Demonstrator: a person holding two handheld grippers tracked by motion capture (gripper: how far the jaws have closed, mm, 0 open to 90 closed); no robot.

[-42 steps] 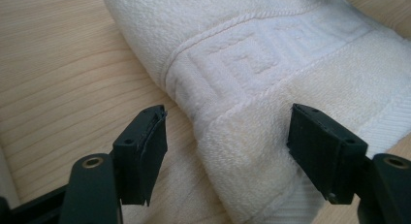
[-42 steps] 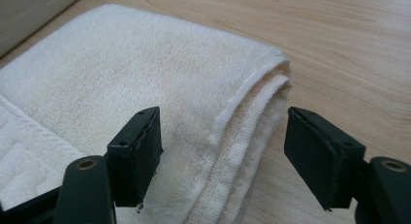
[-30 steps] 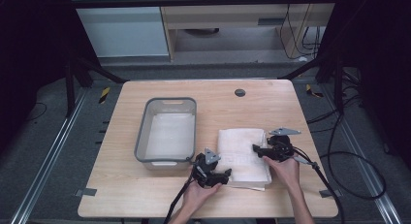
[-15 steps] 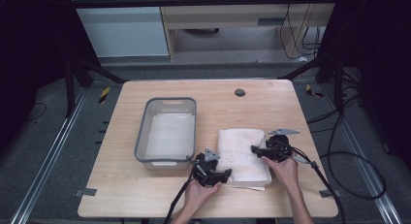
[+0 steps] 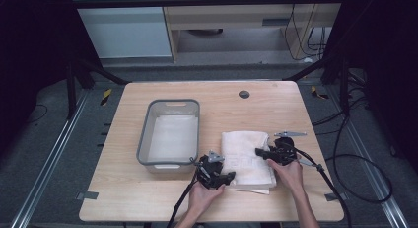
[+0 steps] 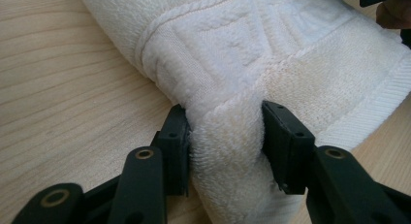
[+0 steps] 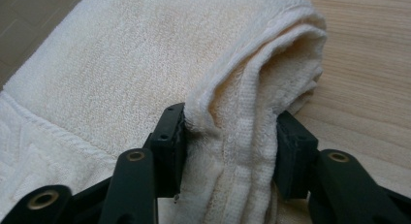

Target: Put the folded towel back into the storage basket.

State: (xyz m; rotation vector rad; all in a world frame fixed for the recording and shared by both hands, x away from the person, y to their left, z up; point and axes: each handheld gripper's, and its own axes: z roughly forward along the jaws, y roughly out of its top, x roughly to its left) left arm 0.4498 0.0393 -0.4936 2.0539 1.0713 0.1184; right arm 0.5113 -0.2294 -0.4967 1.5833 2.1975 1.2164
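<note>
A folded cream towel (image 5: 248, 156) lies on the wooden table (image 5: 261, 109), to the right of a grey bin (image 5: 170, 132). My left gripper (image 5: 227, 177) sits at the towel's near left corner, its jaws shut on a bunched fold of the towel (image 6: 228, 136). At the towel's right edge my right gripper (image 5: 261, 152) is shut on the thick folded edge of the towel (image 7: 232, 122). The towel's layers bulge up between both pairs of jaws. A hand holds each gripper from the table's near side.
The grey bin holds a flat white liner or cloth (image 5: 172, 136). A dark round hole (image 5: 244, 94) sits in the table near its far edge. Cables (image 5: 340, 159) trail off the right side. Bare wood surrounds the towel.
Both grippers have stayed at the towel, which looks a little more gathered. The right gripper has edged slightly inward over the towel's right edge.
</note>
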